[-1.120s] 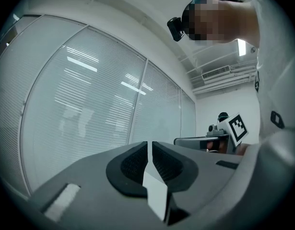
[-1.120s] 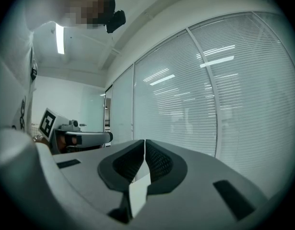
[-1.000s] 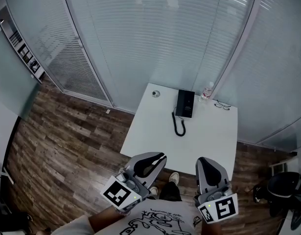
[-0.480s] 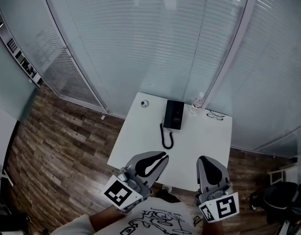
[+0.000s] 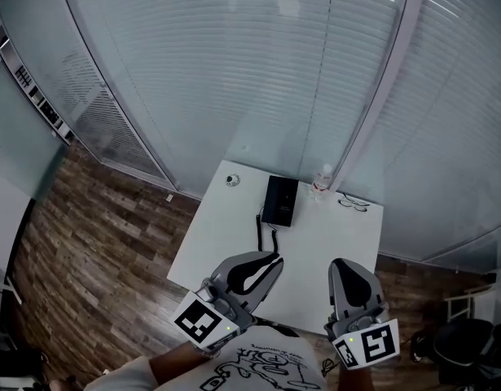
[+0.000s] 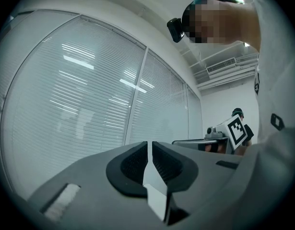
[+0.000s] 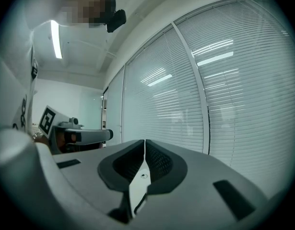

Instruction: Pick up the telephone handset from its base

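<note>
A black telephone (image 5: 280, 200) with its handset on the base lies at the far side of a white table (image 5: 331, 247). Its coiled cord (image 5: 262, 228) trails toward me. My left gripper (image 5: 272, 257) and right gripper (image 5: 339, 265) are held level side by side over the table's near edge, well short of the phone. Both are shut with nothing between the pads. In the left gripper view the left gripper's jaws (image 6: 148, 145) meet against the blinds; the right gripper view shows the right gripper's jaws (image 7: 144, 143) closed too.
A small round object (image 5: 232, 180), a clear bottle (image 5: 321, 179) and a pair of glasses (image 5: 353, 204) sit at the table's far edge. Glass walls with blinds (image 5: 258, 72) close in behind. Wood floor (image 5: 95, 243) lies left; a dark chair (image 5: 478, 340) stands right.
The table and phone have come closer and shifted left in the head view as I walk toward them. Both grippers stay shut and hold their places before me.
</note>
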Action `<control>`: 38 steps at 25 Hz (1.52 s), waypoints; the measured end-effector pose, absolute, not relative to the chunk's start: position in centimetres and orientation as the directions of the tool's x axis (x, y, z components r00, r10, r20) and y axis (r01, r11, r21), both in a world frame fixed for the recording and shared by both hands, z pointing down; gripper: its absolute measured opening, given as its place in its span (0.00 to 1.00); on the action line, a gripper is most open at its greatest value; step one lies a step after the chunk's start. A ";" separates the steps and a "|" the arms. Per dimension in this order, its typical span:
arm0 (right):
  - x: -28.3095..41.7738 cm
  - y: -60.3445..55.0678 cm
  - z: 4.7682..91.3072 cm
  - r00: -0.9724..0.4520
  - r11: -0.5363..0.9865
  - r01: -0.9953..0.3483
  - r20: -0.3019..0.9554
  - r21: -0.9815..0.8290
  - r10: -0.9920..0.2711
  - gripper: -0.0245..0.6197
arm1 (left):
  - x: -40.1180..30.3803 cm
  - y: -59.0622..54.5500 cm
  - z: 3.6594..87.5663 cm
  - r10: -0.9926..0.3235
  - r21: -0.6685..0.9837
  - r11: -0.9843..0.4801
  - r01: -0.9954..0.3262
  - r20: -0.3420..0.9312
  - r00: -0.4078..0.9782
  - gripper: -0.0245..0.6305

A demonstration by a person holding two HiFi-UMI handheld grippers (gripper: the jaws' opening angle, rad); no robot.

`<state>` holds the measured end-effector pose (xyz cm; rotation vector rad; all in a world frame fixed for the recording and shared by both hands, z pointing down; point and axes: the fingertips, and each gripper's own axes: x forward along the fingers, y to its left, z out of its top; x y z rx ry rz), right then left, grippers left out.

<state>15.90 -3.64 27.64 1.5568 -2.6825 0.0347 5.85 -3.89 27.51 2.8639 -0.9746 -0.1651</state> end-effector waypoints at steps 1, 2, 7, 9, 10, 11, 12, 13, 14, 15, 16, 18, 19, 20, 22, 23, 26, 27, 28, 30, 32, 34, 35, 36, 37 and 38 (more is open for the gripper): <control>16.1 -3.9 27.8 -0.499 0.500 -0.866 0.049 0.000 -0.865 0.05 | 6.1 -4.1 27.7 -0.613 0.141 -0.787 -0.600 -0.063 0.788 0.08; 16.2 -4.2 28.1 -0.503 0.504 -0.864 0.052 -0.002 -0.863 0.05 | 6.4 -4.3 28.0 -0.613 0.145 -0.786 -0.601 -0.060 0.787 0.08; 16.1 -5.6 29.1 -0.516 0.516 -0.856 0.062 -0.015 -0.854 0.05 | 6.6 -5.8 29.1 -0.624 0.172 -0.775 -0.609 -0.052 0.780 0.08; 15.8 -6.5 29.2 -0.516 0.516 -0.856 0.062 -0.015 -0.854 0.05 | 6.4 -6.7 28.7 -0.627 0.172 -0.773 -0.610 -0.061 0.777 0.08; 15.6 -6.9 29.2 -0.516 0.516 -0.856 0.062 -0.015 -0.854 0.05 | 6.1 -7.1 28.7 -0.627 0.170 -0.773 -0.611 -0.061 0.776 0.08; 15.2 -7.2 29.1 -0.516 0.516 -0.856 0.060 -0.017 -0.855 0.05 | 5.7 -7.4 28.6 -0.628 0.167 -0.773 -0.612 -0.060 0.776 0.08; 14.8 -7.3 28.8 -0.515 0.515 -0.857 0.058 -0.018 -0.855 0.05 | 5.3 -7.6 28.3 -0.628 0.162 -0.773 -0.614 -0.057 0.776 0.08; 14.3 -7.4 28.3 -0.514 0.514 -0.858 0.056 -0.018 -0.856 0.05 | 4.7 -7.9 27.9 -0.629 0.154 -0.772 -0.616 -0.050 0.776 0.08; 13.8 -7.6 27.8 -0.513 0.513 -0.858 0.054 -0.016 -0.856 0.05 | 4.2 -8.1 27.6 -0.629 0.147 -0.773 -0.618 -0.042 0.776 0.08; 13.4 -7.8 27.5 -0.512 0.512 -0.859 0.053 -0.014 -0.857 0.05 | 3.8 -8.4 27.4 -0.627 0.144 -0.774 -0.616 -0.043 0.778 0.08; 13.1 -8.1 27.3 -0.511 0.511 -0.859 0.051 -0.011 -0.858 0.05 | 3.5 -8.6 27.1 -0.625 0.144 -0.777 -0.613 -0.054 0.779 0.08; 12.7 -8.7 27.2 -0.508 0.509 -0.861 0.047 -0.008 -0.860 0.05 | 3.2 -9.3 26.8 -0.621 0.148 -0.781 -0.607 -0.075 0.780 0.08; 12.5 -9.0 27.2 -0.507 0.507 -0.862 0.045 -0.007 -0.861 0.05 | 3.0 -9.6 26.9 -0.619 0.148 -0.782 -0.606 -0.076 0.781 0.08; 12.4 -9.3 27.3 -0.506 0.506 -0.862 0.045 -0.007 -0.861 0.05 | 2.9 -9.8 27.1 -0.618 0.147 -0.783 -0.604 -0.071 0.783 0.08; 12.1 -9.6 27.3 -0.504 0.504 -0.864 0.047 -0.007 -0.862 0.05 | 2.6 -10.0 27.6 -0.612 0.145 -0.786 -0.601 -0.055 0.789 0.08; 11.9 -9.8 27.4 -0.503 0.504 -0.864 0.050 -0.005 -0.863 0.05 | 2.4 -10.1 27.7 -0.611 0.145 -0.787 -0.599 -0.053 0.790 0.08; 11.5 -10.0 28.1 -0.501 0.502 -0.865 0.065 -0.005 -0.863 0.05 | 2.1 -10.3 28.0 -0.612 0.167 -0.784 -0.597 -0.053 0.789 0.08; 11.4 -10.0 28.4 -0.501 0.502 -0.865 0.072 -0.007 -0.862 0.05 | 2.1 -10.3 28.4 -0.612 0.177 -0.783 -0.597 -0.046 0.789 0.08; 11.3 -10.0 28.8 -0.502 0.503 -0.864 0.080 -0.011 -0.861 0.05 | 2.0 -10.4 28.7 -0.612 0.187 -0.781 -0.596 -0.041 0.790 0.08; 11.3 -10.0 29.5 -0.503 0.503 -0.864 0.100 -0.020 -0.859 0.05 | 2.1 -10.5 29.2 -0.610 0.202 -0.780 -0.593 -0.032 0.792 0.08; 11.3 -9.9 30.2 -0.501 0.501 -0.865 0.121 -0.029 -0.857 0.05 | 2.2 -10.4 29.9 -0.607 0.219 -0.778 -0.589 -0.016 0.795 0.08; 11.3 -9.8 31.1 -0.499 0.499 -0.866 0.142 -0.039 -0.855 0.05 | 2.3 -10.5 30.8 -0.604 0.236 -0.774 -0.587 0.001 0.797 0.08; 11.3 -9.8 31.6 -0.499 0.498 -0.866 0.152 -0.046 -0.853 0.05 | 2.3 -10.5 31.3 -0.602 0.242 -0.773 -0.587 0.011 0.798 0.08; 11.3 -9.8 32.1 -0.499 0.497 -0.866 0.162 -0.054 -0.851 0.05 | 2.4 -10.6 32.0 -0.600 0.248 -0.772 -0.586 0.023 0.800 0.08; 11.4 -9.8 32.6 -0.499 0.496 -0.866 0.171 -0.060 -0.850 0.05 | 2.4 -10.6 32.7 -0.597 0.253 -0.771 -0.585 0.035 0.802 0.08; 11.4 -9.8 33.0 -0.499 0.495 -0.866 0.180 -0.066 -0.848 0.05 | 2.4 -10.6 33.2 -0.594 0.258 -0.770 -0.584 0.045 0.803 0.08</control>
